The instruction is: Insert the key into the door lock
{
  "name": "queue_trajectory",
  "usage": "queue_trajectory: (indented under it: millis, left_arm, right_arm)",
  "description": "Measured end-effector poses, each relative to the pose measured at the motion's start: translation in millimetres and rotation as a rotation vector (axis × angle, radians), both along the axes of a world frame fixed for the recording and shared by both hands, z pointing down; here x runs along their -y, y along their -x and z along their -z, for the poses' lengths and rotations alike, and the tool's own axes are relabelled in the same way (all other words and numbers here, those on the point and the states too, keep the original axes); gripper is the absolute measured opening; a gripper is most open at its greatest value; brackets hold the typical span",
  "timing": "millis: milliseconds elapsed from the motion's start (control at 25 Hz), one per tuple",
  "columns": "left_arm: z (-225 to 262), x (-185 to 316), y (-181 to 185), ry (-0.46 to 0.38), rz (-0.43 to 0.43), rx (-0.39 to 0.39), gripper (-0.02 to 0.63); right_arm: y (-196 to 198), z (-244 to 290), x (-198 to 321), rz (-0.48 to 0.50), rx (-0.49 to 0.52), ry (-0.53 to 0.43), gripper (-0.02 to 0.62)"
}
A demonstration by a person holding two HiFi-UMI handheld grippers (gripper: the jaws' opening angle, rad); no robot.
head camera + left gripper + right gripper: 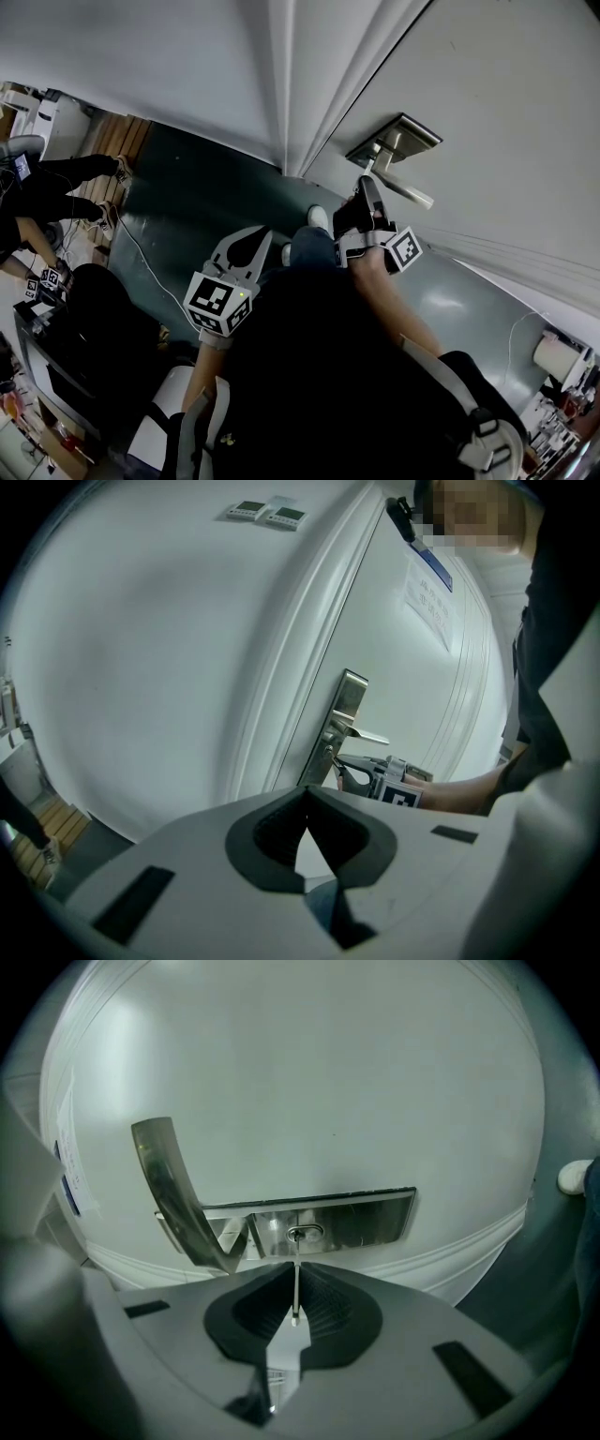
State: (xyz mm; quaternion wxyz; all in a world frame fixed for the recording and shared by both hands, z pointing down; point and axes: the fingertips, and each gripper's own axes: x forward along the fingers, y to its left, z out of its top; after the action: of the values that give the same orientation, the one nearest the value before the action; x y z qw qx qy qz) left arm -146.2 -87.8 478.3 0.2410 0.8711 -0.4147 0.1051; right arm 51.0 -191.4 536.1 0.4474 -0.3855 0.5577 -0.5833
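The metal lock plate (398, 139) with its lever handle (403, 190) sits on the white door (506, 112). My right gripper (368, 184) is shut on the key (296, 1288) just below the handle. Seen edge-on in the right gripper view, the thin blade runs from the jaws of my right gripper (295, 1274) to the keyhole (304, 1233) in the lock plate (361, 1220). Its tip meets the keyhole; how deep it sits is hidden. My left gripper (262, 235) hangs low and away from the door, shut on nothing. From the left gripper (307, 794) view, the right gripper (349, 772) is at the lock plate (349, 697).
The door frame moulding (291, 94) runs left of the lock. A dark green floor (187, 206) with a cable (141, 253) lies below. A seated person (56, 187) and cluttered desks are at the far left. A notice (427, 592) hangs on the door.
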Motion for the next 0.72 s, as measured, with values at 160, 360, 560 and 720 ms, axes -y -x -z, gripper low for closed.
queue_trajectory:
  millis: [160, 360, 560, 720]
  left_arm:
    - [3, 0, 0, -0.004, 0.001, 0.005, 0.008]
    - [3, 0, -1, -0.002, 0.0, 0.01, 0.008]
    - [3, -2, -2, 0.001, -0.003, 0.012, 0.008]
    - [3, -3, -3, 0.001, -0.003, 0.013, 0.008]
  right_arm:
    - [1, 2, 0, -0.021, -0.025, 0.014, 0.034]
    - [-6, 3, 9, -0.046, -0.049, 0.036, 0.032]
    - [-9, 4, 16, -0.056, -0.055, 0.034, 0.032]
    - [-12, 3, 22, -0.064, -0.07, 0.031, 0.032]
